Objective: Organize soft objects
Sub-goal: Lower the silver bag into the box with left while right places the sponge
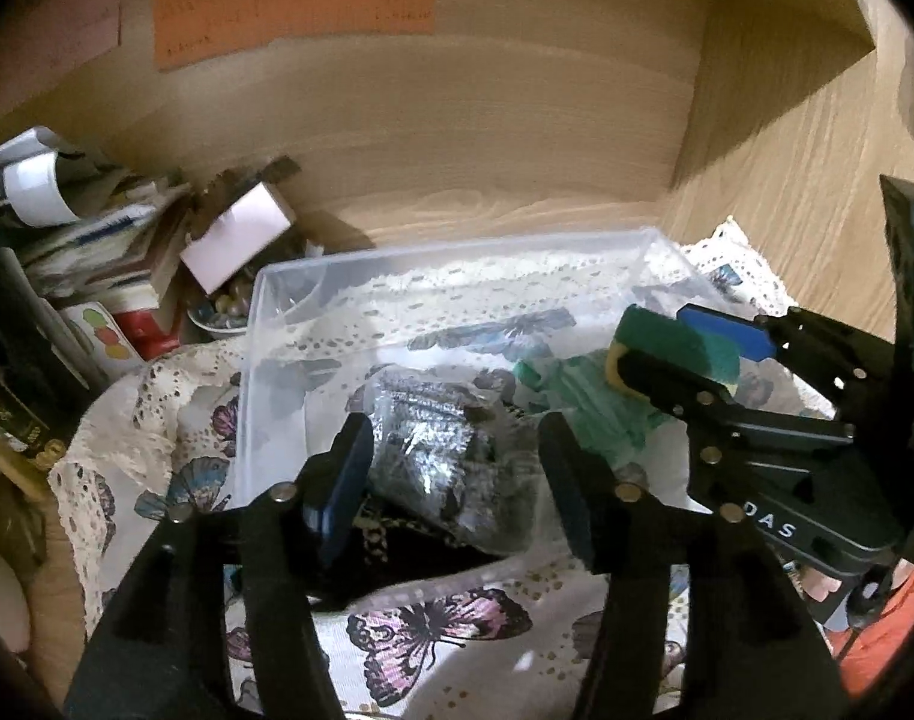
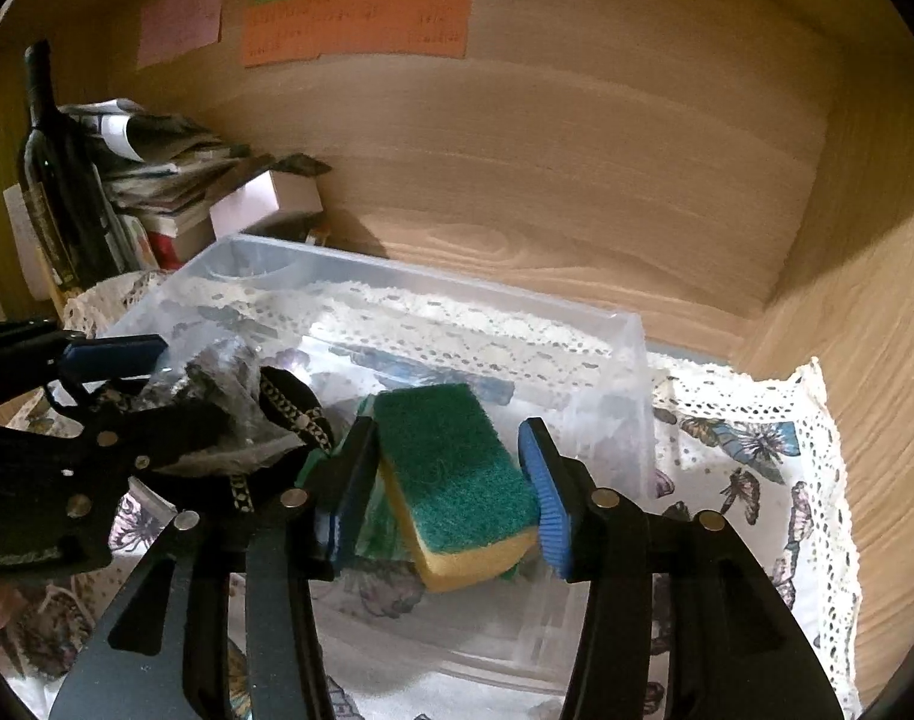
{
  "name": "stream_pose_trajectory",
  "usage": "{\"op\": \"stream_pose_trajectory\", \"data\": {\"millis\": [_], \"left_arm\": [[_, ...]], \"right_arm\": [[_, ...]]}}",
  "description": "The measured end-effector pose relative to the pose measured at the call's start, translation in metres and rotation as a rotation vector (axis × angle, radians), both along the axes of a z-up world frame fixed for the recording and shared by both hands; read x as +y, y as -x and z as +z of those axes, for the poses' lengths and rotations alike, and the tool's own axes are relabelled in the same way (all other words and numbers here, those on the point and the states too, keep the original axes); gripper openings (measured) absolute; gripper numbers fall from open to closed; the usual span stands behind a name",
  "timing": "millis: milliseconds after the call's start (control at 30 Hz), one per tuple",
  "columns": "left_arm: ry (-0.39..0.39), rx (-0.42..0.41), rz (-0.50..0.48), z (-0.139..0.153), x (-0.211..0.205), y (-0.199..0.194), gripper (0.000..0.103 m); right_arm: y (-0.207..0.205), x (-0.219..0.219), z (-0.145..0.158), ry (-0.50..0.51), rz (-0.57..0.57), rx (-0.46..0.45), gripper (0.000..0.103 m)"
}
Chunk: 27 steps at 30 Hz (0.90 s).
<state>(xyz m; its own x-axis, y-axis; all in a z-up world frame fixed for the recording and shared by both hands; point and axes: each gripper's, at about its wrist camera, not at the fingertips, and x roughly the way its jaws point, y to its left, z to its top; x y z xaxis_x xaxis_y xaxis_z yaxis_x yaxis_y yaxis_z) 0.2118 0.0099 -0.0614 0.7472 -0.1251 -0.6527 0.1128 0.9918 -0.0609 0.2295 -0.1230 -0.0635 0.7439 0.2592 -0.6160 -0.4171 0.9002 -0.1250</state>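
Wood-grain panels formed the back and side of the alcove, and a butterfly-printed, lace-edged white cloth was spread over its floor, with a clear rectangular plastic storage box set upon it. At the far left a dark glass wine bottle and a stack of books and papers were crowded against the wall, well apart from the work.

Over the left half of the box the left gripper was held, its jaws parted. A crinkled clear plastic bag of dark contents lay between and just beyond them inside the box; the left blue pad appeared close to or touching the bag, while a gap was seen at the other finger, so the bag was judged released rather than clamped.

To the right, the right gripper was angled down over the box. A green-topped yellow rectangular sponge was framed between its jaws, its long axis running roughly along the fingers, away from the camera. The right pad seemed to touch its edge; a firm grip could not be confirmed. A folded green cloth lay beneath it. Withdrawal along that axis was judged the cleanest exit.
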Motion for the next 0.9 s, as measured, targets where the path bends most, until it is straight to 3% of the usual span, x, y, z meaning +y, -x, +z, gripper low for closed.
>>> {"op": "stream_pose_trajectory", "data": {"millis": [333,400,567,733,900], "left_arm": [[-0.028,-0.136,0.025,0.039,0.001,0.045,0.072],[-0.041,-0.165,0.030,0.045,0.000,0.054,0.075],[-0.065,-0.244,0.031,0.054,-0.002,0.086,0.099],[-0.069,-0.271,0.016,0.050,-0.005,0.112,0.101],[-0.042,-0.227,-0.014,0.030,-0.006,0.128,0.101]], "right_arm": [[0.023,-0.013,0.030,-0.074,0.010,-0.051,0.049],[0.034,-0.018,0.038,-0.090,0.015,-0.080,0.058],[0.063,-0.033,0.055,-0.152,0.035,-0.138,0.075],[0.091,-0.047,0.063,-0.177,0.028,-0.192,0.080],[0.116,-0.051,0.059,-0.158,0.016,-0.231,0.082]]}}
